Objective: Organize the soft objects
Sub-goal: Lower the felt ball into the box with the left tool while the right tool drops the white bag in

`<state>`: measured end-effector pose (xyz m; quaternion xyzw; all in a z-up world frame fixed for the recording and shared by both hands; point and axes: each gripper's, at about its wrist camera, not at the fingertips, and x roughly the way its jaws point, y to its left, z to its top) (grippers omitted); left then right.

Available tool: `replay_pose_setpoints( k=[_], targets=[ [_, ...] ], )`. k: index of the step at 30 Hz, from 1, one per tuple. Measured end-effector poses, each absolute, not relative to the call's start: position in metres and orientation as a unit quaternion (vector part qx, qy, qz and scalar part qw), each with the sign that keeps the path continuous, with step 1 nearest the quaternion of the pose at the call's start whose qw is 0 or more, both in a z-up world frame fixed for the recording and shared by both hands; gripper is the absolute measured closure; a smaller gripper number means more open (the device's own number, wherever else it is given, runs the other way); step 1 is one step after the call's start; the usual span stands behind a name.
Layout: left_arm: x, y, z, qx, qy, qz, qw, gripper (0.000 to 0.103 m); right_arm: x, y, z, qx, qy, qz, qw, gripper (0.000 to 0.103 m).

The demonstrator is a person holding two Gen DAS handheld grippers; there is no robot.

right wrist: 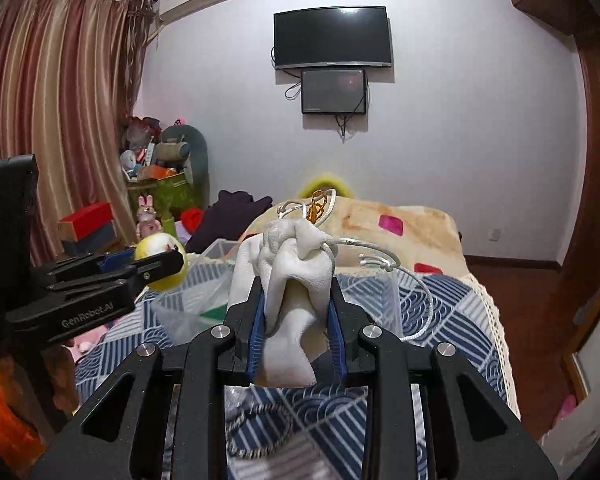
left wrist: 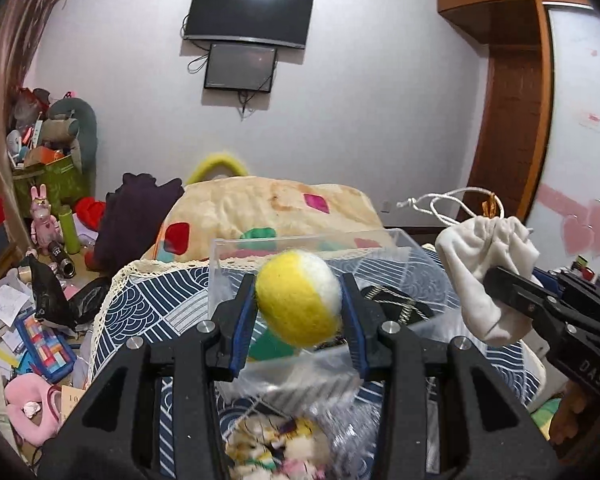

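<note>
My left gripper is shut on a yellow and white felt ball and holds it in the air above a clear plastic box on the bed. My right gripper is shut on a white drawstring pouch with a white cord, also held above the box. In the left wrist view the right gripper with the pouch is at the right. In the right wrist view the left gripper with the ball is at the left.
The bed has a blue wave-pattern cover and a cream blanket. A plastic bag of small soft things lies below my left gripper. A braided bracelet lies on the cover. Clutter fills the floor at the left.
</note>
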<state>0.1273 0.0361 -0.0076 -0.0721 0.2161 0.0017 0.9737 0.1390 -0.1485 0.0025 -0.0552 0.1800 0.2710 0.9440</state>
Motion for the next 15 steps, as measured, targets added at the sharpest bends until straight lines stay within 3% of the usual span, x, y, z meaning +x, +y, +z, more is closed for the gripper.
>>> replay_pose_setpoints(
  k=[15],
  targets=[
    [0.177, 0.029, -0.045, -0.056, 0.286, -0.005, 0.956, 0.063, 0.196, -0.110, -0.032, -0.068, 0.241, 0.261, 0.932, 0.078]
  ],
)
